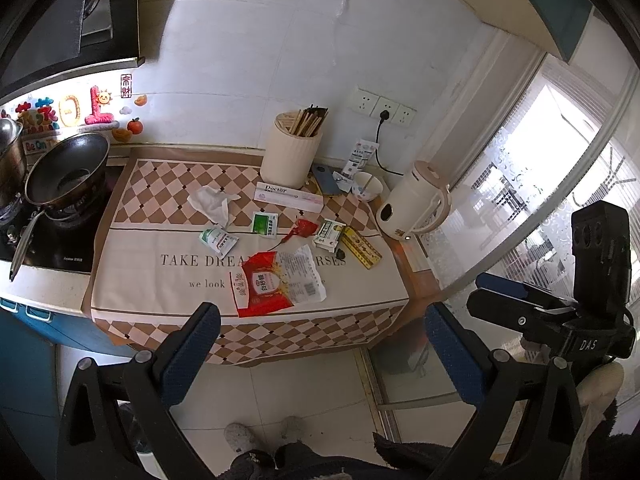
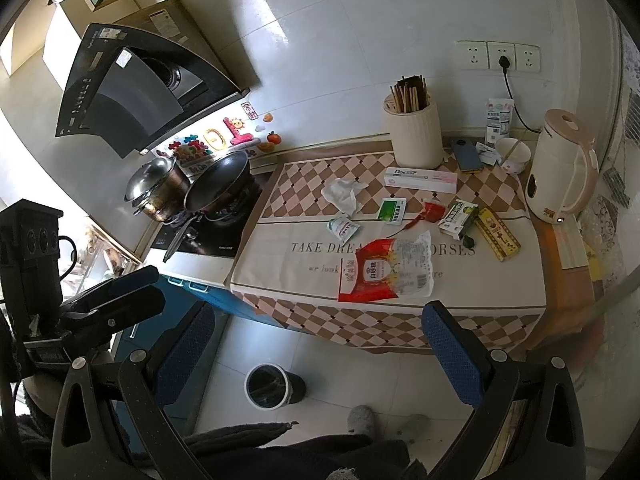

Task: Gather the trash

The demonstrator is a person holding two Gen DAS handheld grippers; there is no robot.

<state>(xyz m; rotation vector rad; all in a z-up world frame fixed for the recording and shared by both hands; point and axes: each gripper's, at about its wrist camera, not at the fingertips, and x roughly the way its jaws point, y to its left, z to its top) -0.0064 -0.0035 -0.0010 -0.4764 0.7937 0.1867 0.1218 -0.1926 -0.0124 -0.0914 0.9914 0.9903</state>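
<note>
Fingers (image 1: 202, 344) of both grippers gape wide, empty; we'd pinch the light, crinkly sugar bag (image 1: 280, 282) just ahead by its near edge.

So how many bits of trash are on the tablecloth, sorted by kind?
Crumpled tissue: 1
Small sachets, green and white-green: 2
Red wrappers, big bag and small one: 2
Boxes, white Doctor, green-white, yellow: 3
Total: 8

Two sachets (image 2: 392, 210), one tissue (image 2: 342, 194), three boxes (image 2: 420, 179).
</note>
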